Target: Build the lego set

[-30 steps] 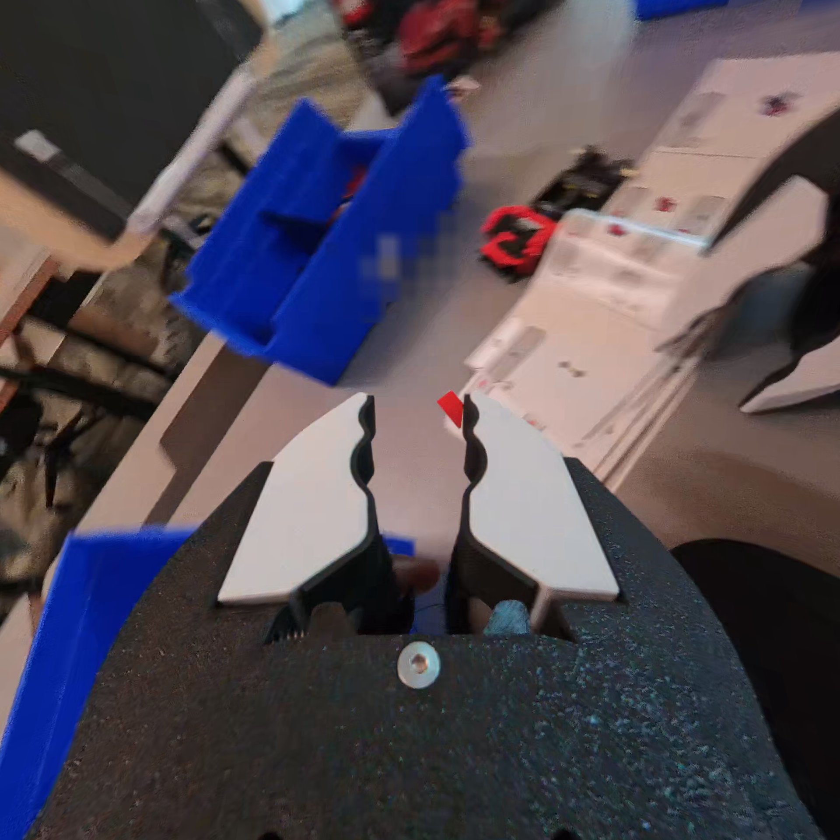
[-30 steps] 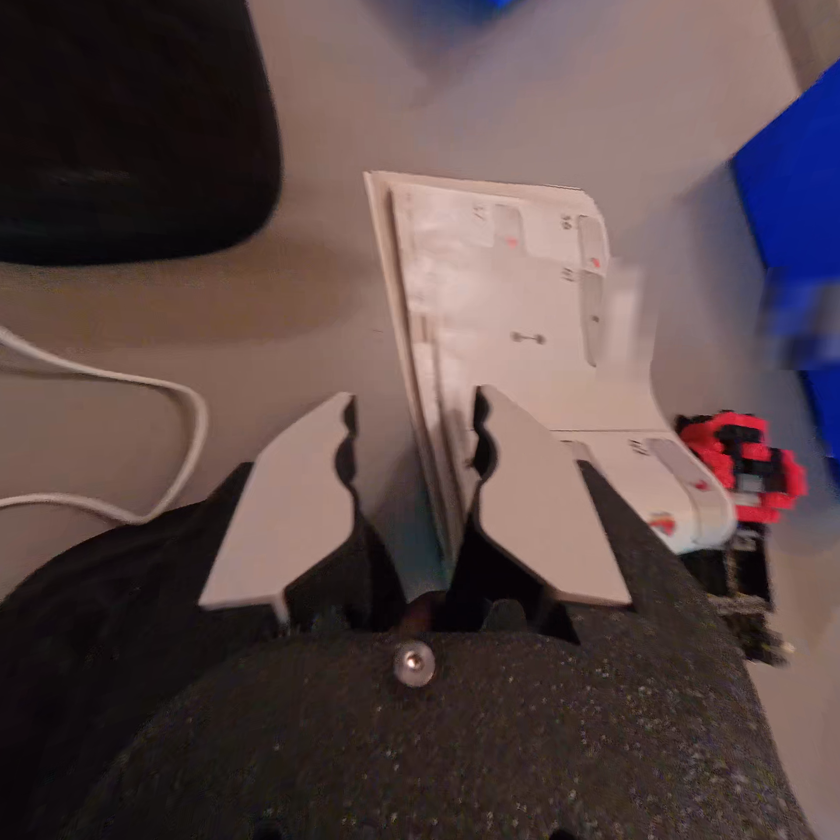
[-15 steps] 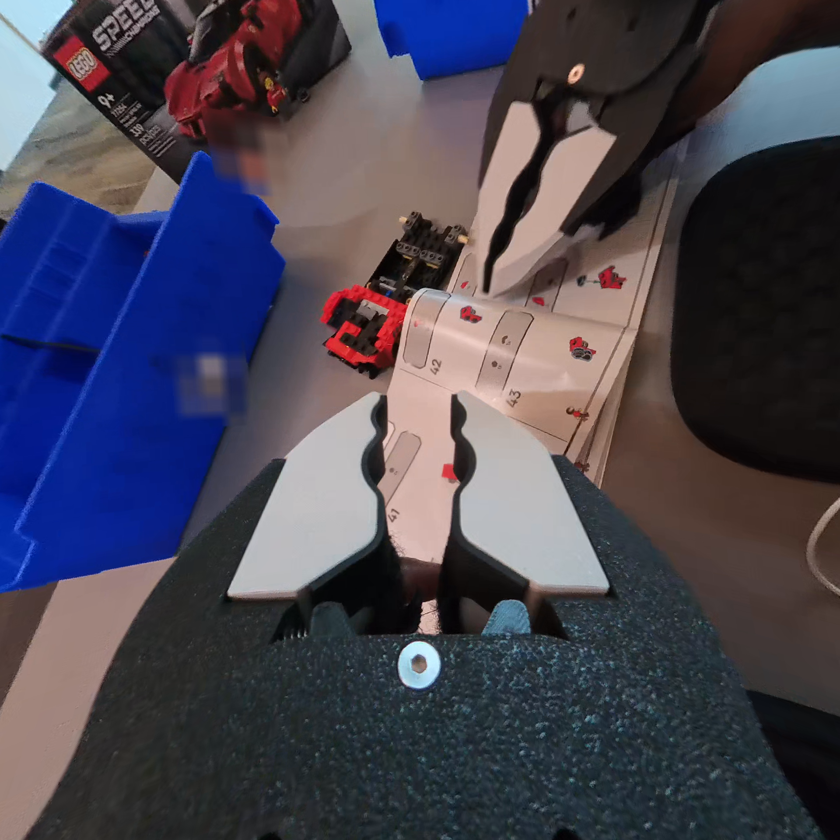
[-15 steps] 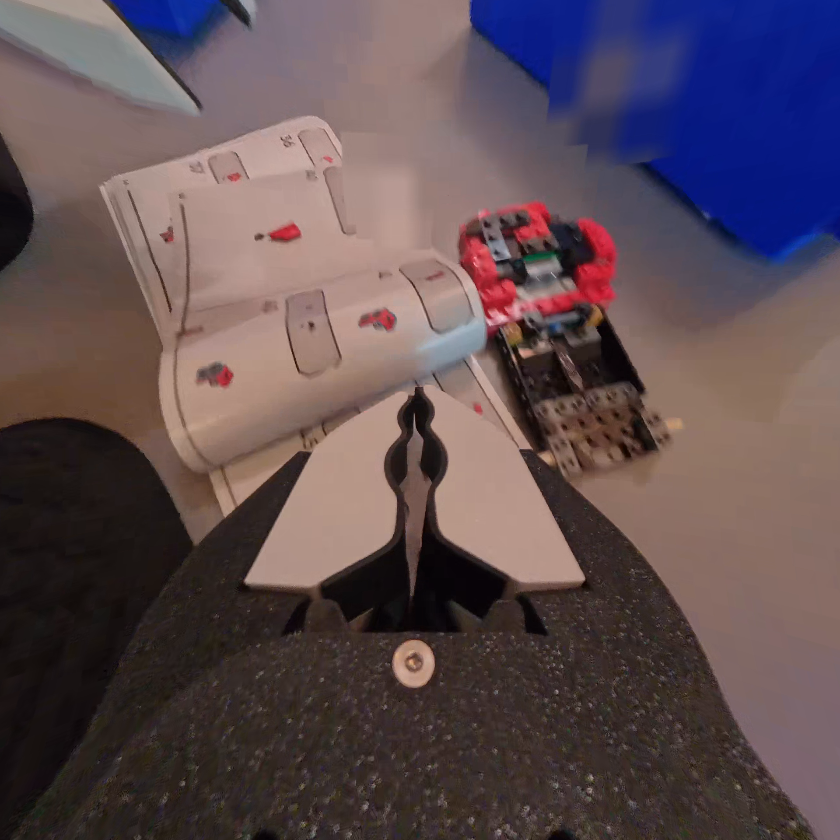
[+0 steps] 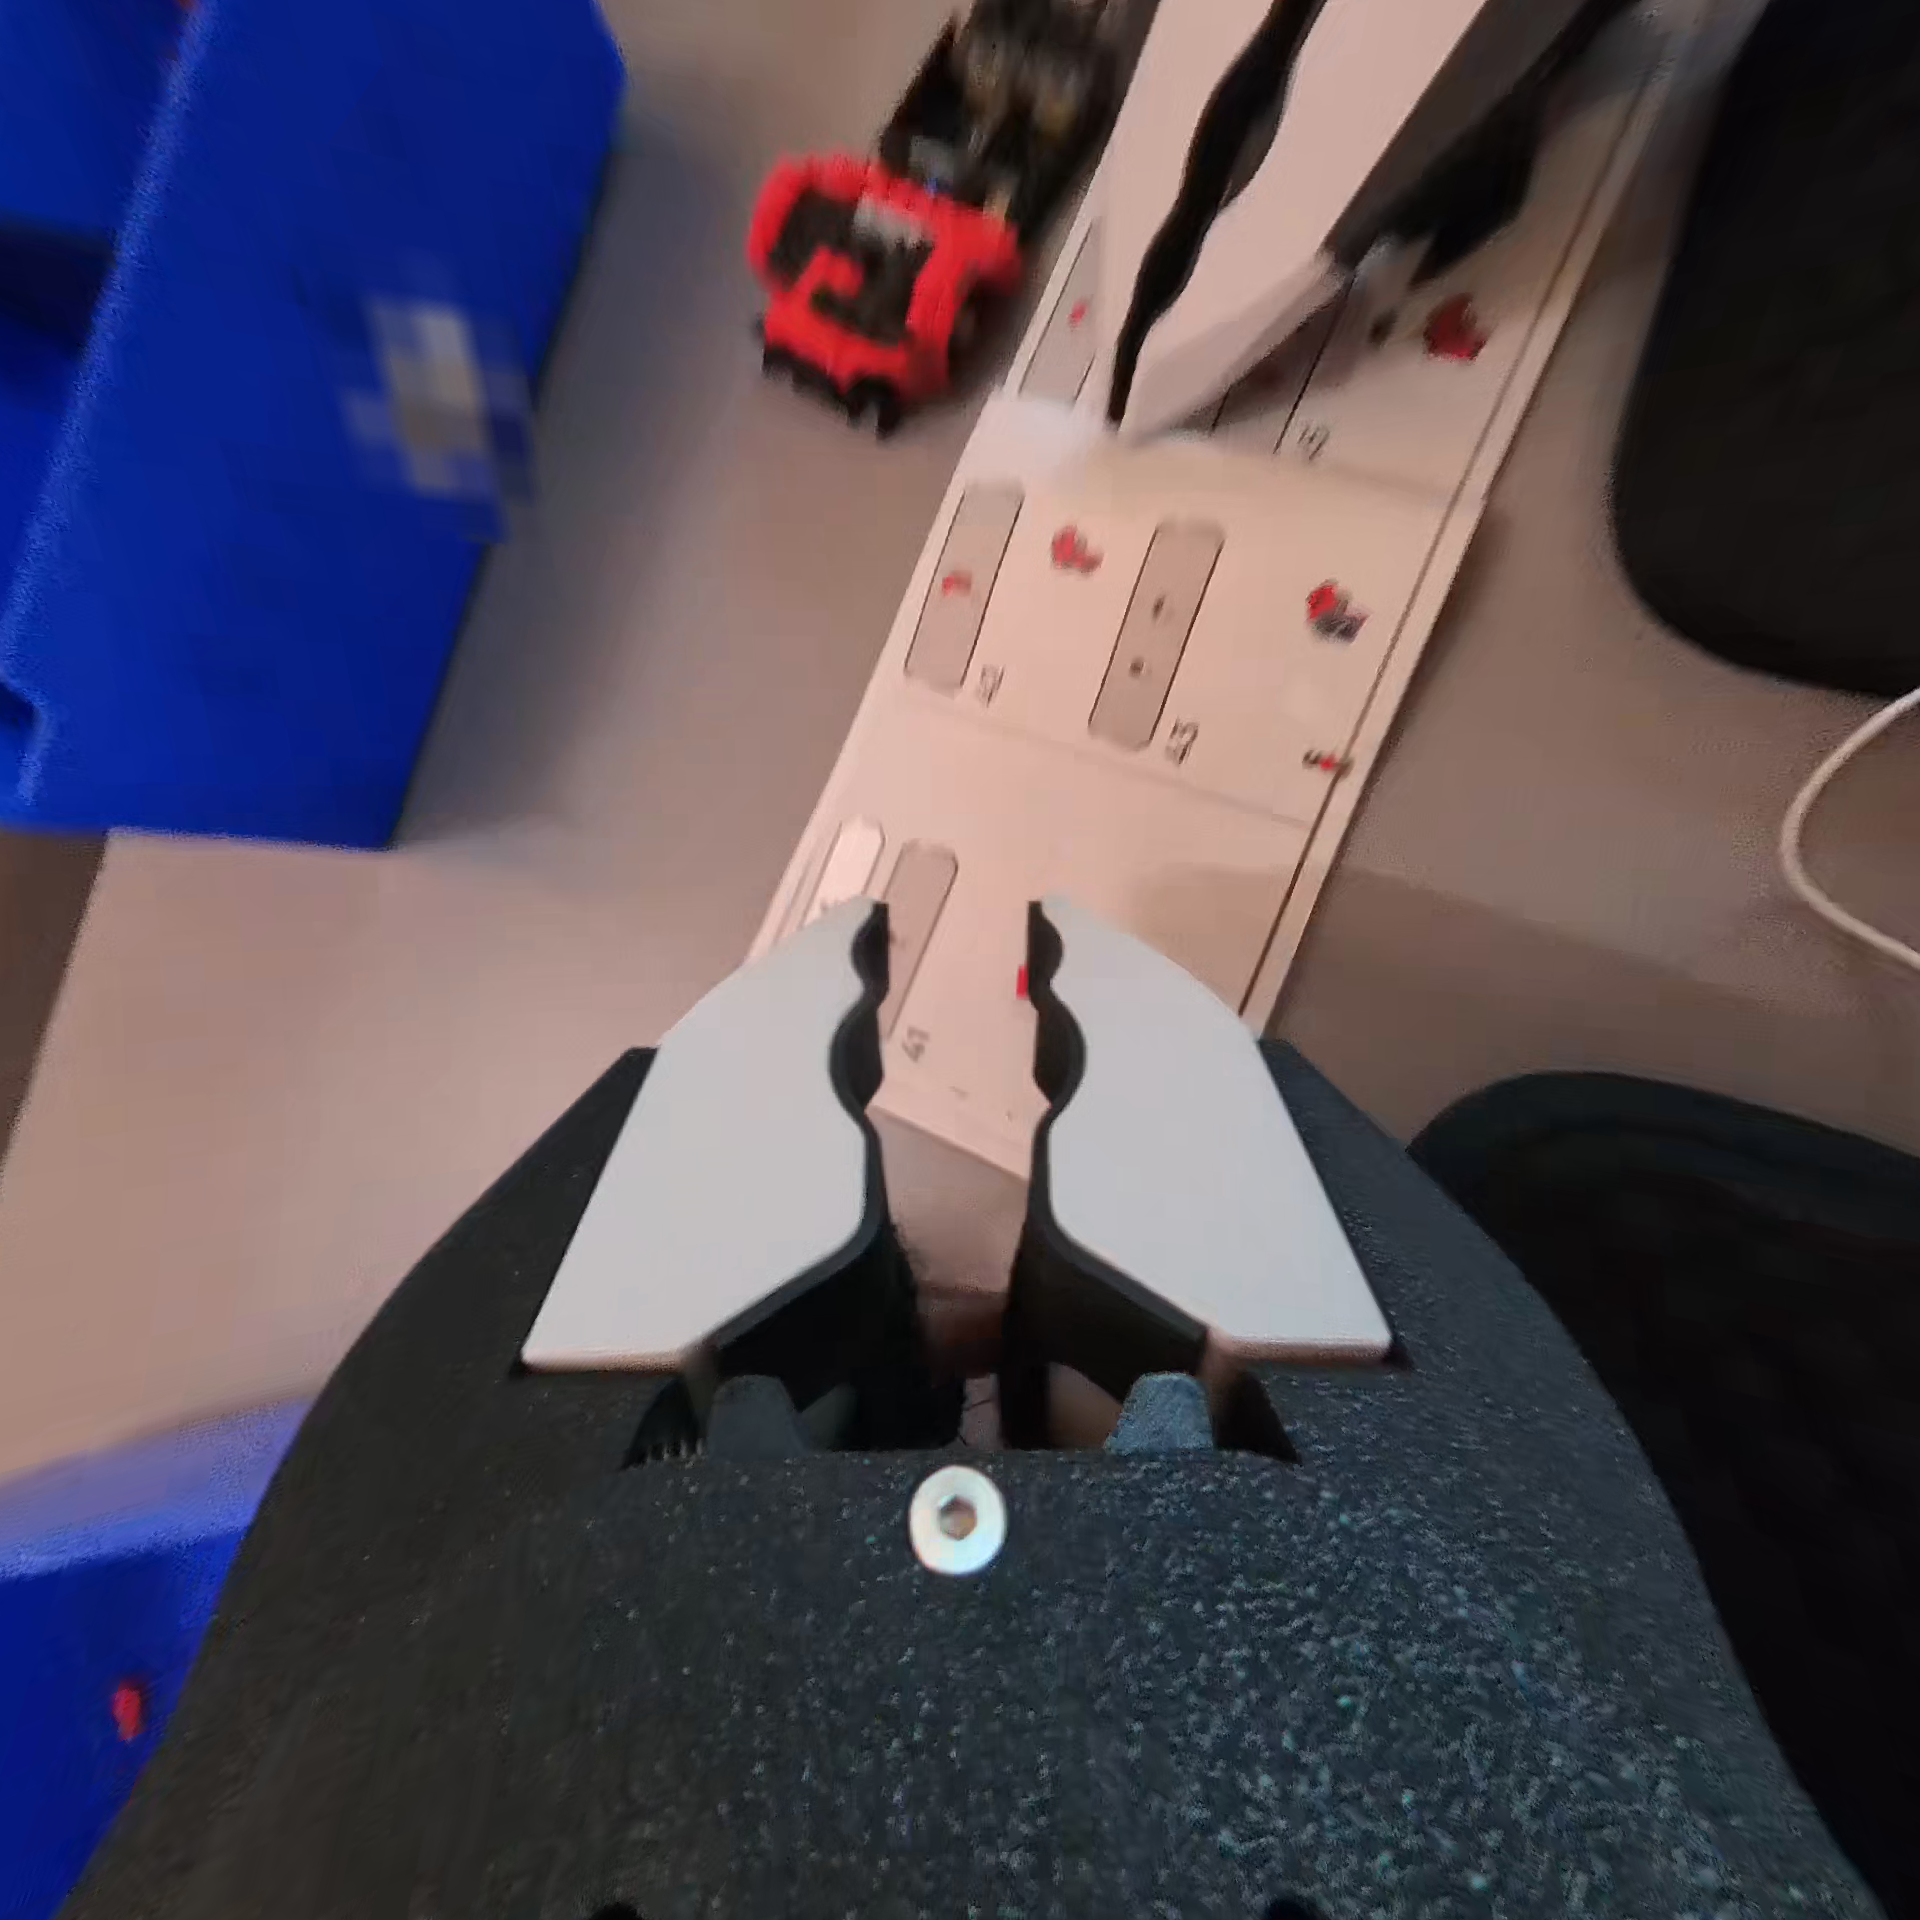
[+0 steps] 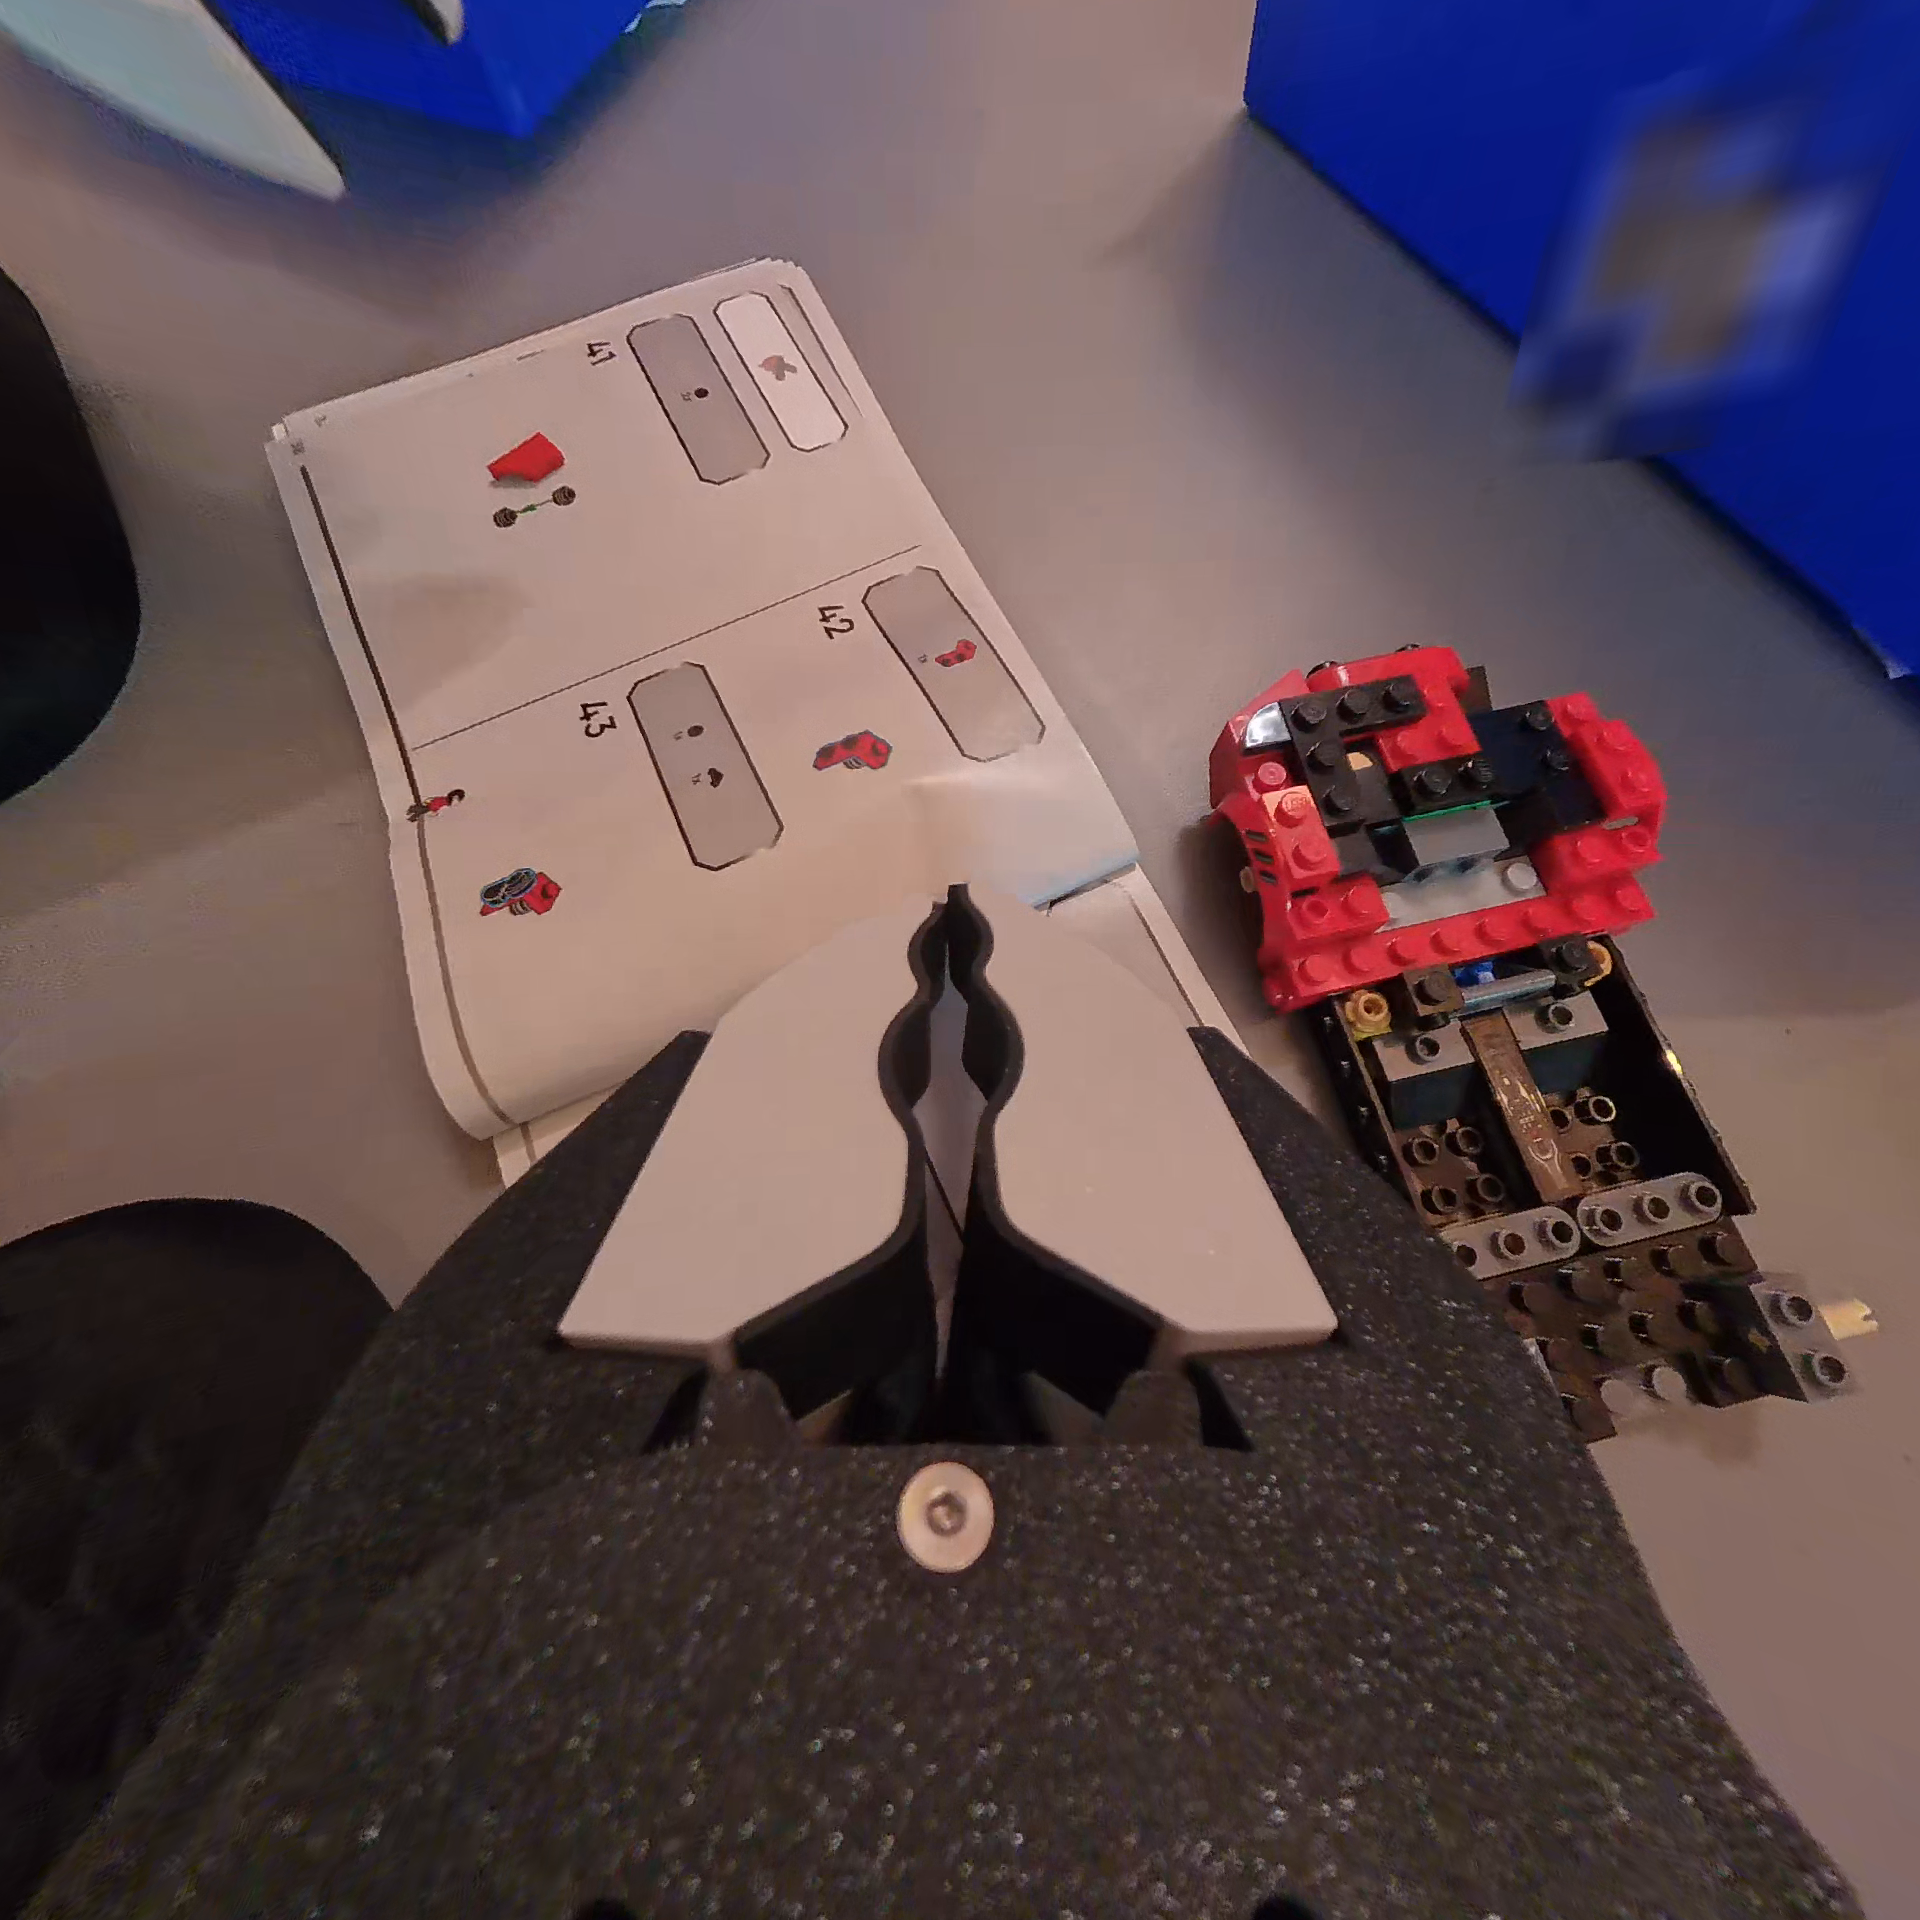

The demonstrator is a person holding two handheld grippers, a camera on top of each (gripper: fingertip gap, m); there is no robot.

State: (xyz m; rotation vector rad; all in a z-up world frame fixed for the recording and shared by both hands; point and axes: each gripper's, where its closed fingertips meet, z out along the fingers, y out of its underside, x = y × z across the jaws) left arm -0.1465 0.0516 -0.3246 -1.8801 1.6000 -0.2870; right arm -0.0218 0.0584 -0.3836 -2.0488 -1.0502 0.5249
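Note:
A partly built red and black lego car (image 6: 1434, 821) lies on the grey table, to the right of an open instruction booklet (image 6: 623, 644). It also shows in the left wrist view (image 5: 883, 270), blurred. My right gripper (image 6: 956, 899) is shut, its tips resting on the booklet page near the car; a bit of page stands up just past the tips. In the left wrist view it (image 5: 1122, 400) points down onto the booklet (image 5: 1122, 644). My left gripper (image 5: 956, 925) is open and empty, low over the booklet's near end.
Blue bins stand left of the car (image 5: 260, 416) and behind it (image 6: 1558, 156); another sits at the near left (image 5: 83, 1538). Black pads (image 5: 1787, 364) flank the booklet on the right. A white cable (image 5: 1829, 790) curves at the far right. One left gripper finger (image 6: 156, 94) shows top left. One gripper's finger ends stand about 15 centimetres off the other's.
The curled page now lies flat under my right gripper's tips, which stayed shut. My left gripper opened a little and moved in closer over the booklet's near end.

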